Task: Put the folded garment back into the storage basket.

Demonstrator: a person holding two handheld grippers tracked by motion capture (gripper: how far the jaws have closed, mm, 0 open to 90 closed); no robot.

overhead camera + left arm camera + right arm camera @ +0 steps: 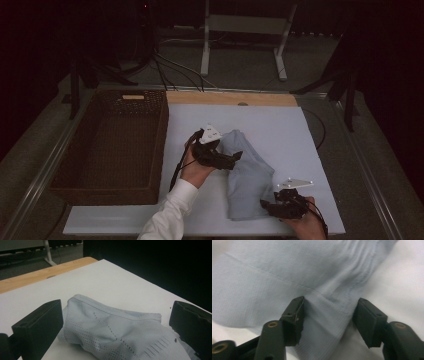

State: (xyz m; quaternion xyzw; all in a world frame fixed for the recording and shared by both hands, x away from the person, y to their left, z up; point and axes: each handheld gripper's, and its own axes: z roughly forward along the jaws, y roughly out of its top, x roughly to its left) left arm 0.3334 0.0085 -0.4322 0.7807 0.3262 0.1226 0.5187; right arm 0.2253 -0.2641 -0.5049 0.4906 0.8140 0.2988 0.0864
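Right gripper [266, 204] sits at the near edge of the white table [300, 135], jaws about halfway apart and straddling a raised fold at the near end of the light blue garment [248, 172]; in the right gripper view the cloth [287, 277] bunches up between the pads [295, 317], but the far pad looks just clear of it, so I'd call it not yet pinched. The garment lies mid-table, a loosely folded bundle running from the near right edge toward the centre. It looks like thin knit sportswear, with perforated mesh panels and a stitched hem in the left gripper view [112, 330]. Judging by that: very light, limp, no stiffness, will sag and unfold if lifted from one point, not fragile, and the pads shouldn't slip on it much. Best holds are probably the hemmed edges or a doubled fold, one at each end, pinching through all layers. Left gripper [220, 159] hovers at the far end of the bundle, jaws spread wide either side of the cloth, nothing held. Farther left, beside the table's white surface, stands a dark wicker basket [155, 145].
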